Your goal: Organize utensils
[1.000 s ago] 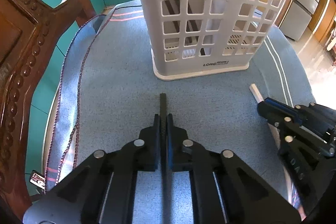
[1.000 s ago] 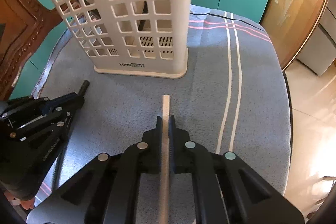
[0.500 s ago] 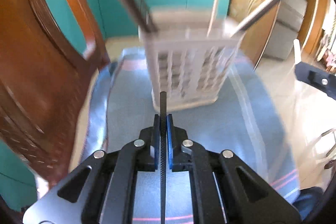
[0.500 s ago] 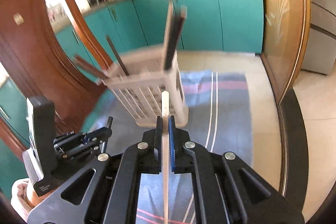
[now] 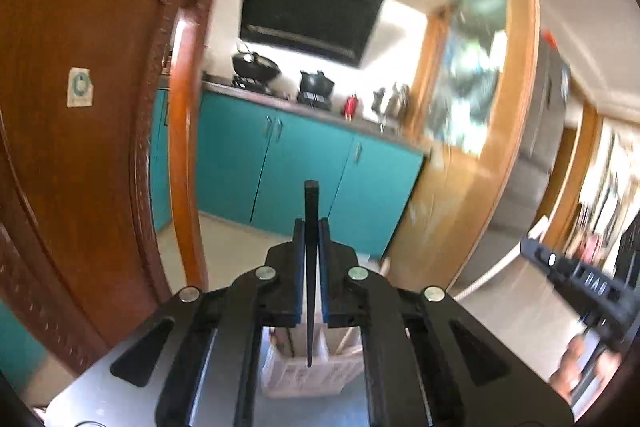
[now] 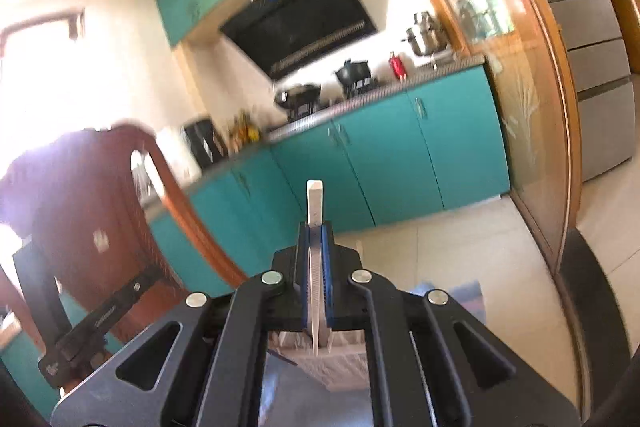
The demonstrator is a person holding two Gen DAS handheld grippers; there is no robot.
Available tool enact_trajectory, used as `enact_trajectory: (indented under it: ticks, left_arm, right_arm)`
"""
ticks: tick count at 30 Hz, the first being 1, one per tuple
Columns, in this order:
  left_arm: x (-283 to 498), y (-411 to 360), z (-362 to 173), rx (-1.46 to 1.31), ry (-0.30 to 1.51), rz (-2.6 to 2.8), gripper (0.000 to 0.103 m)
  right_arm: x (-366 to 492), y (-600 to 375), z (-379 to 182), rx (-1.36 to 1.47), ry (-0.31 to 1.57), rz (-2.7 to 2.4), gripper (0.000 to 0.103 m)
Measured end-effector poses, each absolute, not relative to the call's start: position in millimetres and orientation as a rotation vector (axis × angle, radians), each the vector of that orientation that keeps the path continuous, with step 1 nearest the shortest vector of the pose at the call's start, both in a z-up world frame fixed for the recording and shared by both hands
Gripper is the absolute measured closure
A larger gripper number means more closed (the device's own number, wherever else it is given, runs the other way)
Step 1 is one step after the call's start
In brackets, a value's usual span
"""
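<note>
**Both grippers raised, each clamped on a chopstick above the basket**

In the left wrist view, the left gripper (image 5: pixel 311 227) has its jaws closed nearly together on a black chopstick (image 5: pixel 310 267), which runs straight down the narrow gap between the blue pads; its blunt end sticks out past the fingertips and its thin end points back toward the camera. Below the jaws, seen through the frame, stands the white basket (image 5: pixel 308 375) with other sticks in it, on blue cloth. At the right edge, blurred, is the right gripper (image 5: pixel 580 283).

In the right wrist view, the right gripper (image 6: pixel 316 231) is likewise pinched on a white chopstick (image 6: pixel 314 247), held in line with the fingers, its square end projecting beyond the tips. The basket (image 6: pixel 340 367) shows beneath the jaws, partly hidden. The left gripper (image 6: pixel 104 315) appears low at the left.

Farther off are a carved wooden chair (image 5: pixel 80 147), teal cabinets (image 6: pixel 380 155), pots on the counter (image 5: pixel 256 65) and a black range hood (image 5: pixel 308 15).
</note>
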State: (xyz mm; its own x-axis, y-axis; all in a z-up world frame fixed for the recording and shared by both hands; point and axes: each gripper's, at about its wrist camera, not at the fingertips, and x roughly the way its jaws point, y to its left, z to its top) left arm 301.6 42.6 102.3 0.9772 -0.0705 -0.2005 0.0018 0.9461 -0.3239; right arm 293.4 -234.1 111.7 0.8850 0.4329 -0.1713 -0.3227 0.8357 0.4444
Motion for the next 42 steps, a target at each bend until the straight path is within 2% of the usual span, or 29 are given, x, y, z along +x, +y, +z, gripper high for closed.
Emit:
enact_trajectory:
  ticks: [3,5,10,17,22,24,25,26,27,31,35,42]
  left_arm:
    - [321.4,52.8,94.3,-0.368,0.168,0.009,0.096]
    - [338.0,54.0,83.1,-0.349,0.168,0.045,0.096]
    - [375.7,47.0,48.4,-0.333,0.293,0.052,0.096]
    - [381.2,29.2,16.5,-0.27,0.369,0.046,0.096]
    - [378.6,20.1,4.4,-0.248,0.404,0.042,0.096]
    - [377.4,19.3,4.9,-0.257,0.399,0.039,0.085]
    - [374.5,19.3,4.9,-0.259,0.394,0.036,0.075]
    - [370.6,19.7,6.9,-0.261,0.383,0.033,0.07]
    - [367.9,18.9,9.3,-0.258,0.372,0.033,0.069]
    - [350.6,15.9,17.6,-0.224,0.325,0.044,0.05]
    - [334.0,5.9,25.1,-0.167,0.28,0.054,0.039]
    - [270.4,-23.4,37.0,0.014,0.185,0.075,0.023]
  right_arm:
    - [312.0,-228.3,104.9,0.42,0.219,0.322,0.096]
    - [332.1,-212.8,87.4,0.372,0.261,0.294,0.096]
    - [359.4,-181.6,47.3,0.272,0.344,0.296,0.096]
    - [363.3,-161.3,11.2,0.173,0.364,0.319,0.096]
    - [359.9,-162.0,5.7,0.139,0.363,0.315,0.095]
    - [359.1,-165.2,6.3,0.143,0.362,0.314,0.085]
    - [356.5,-168.5,7.8,0.153,0.353,0.308,0.067]
    - [352.4,-173.3,10.9,0.171,0.33,0.298,0.057]
    - [347.5,-178.6,14.0,0.19,0.301,0.288,0.043]
    - [332.1,-198.2,29.0,0.242,0.227,0.287,0.031]
    - [315.8,-216.1,43.0,0.294,0.161,0.262,0.021]
    - [269.9,-235.4,66.2,0.277,0.101,0.237,0.009]
